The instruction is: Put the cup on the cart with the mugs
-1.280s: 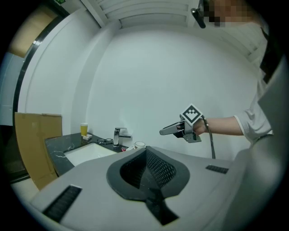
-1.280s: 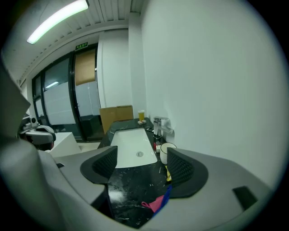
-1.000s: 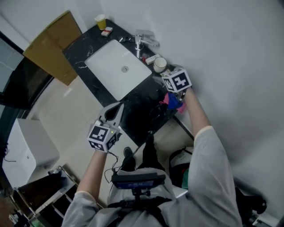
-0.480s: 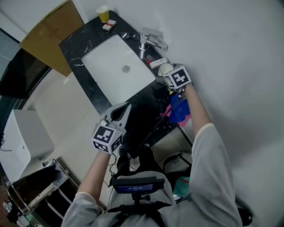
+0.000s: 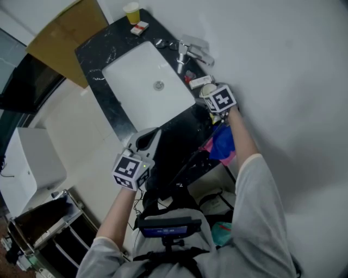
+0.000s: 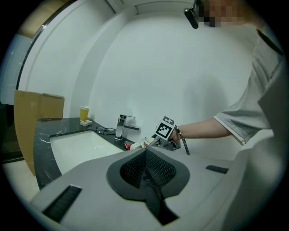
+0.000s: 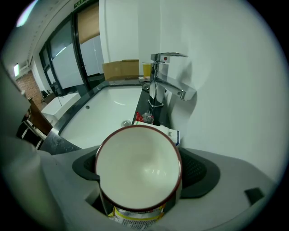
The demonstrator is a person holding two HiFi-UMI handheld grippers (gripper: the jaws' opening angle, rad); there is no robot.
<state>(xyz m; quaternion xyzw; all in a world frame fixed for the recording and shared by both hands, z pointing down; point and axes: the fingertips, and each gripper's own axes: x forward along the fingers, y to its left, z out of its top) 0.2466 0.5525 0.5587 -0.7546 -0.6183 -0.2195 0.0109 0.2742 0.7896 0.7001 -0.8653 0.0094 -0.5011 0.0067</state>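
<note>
A white cup with a dark red rim (image 7: 137, 169) stands on the black counter near the wall, right of the faucet. It sits between the wide jaws of my right gripper (image 7: 140, 180), one pad on each side; a yellow label shows low on its side. In the head view the right gripper (image 5: 211, 93) covers most of the cup (image 5: 206, 90). The left gripper view shows the right gripper (image 6: 157, 141) at the cup (image 6: 147, 140). My left gripper (image 5: 145, 140) hangs in front of the counter, jaws together and empty. A cart (image 5: 46, 231) stands at the lower left; no mugs show.
A white sink (image 5: 142, 92) is set in the black counter (image 5: 103, 51), with a chrome faucet (image 5: 185, 51) behind it. A small white box (image 5: 200, 81) lies just beyond the cup. A yellow cup (image 5: 132, 12) and glasses (image 5: 163, 43) sit farther back. A blue and pink cloth (image 5: 223, 144) hangs at the counter's end.
My right gripper has moved up to the cup by the wall and now covers it. The left gripper has stayed in front of the counter.
</note>
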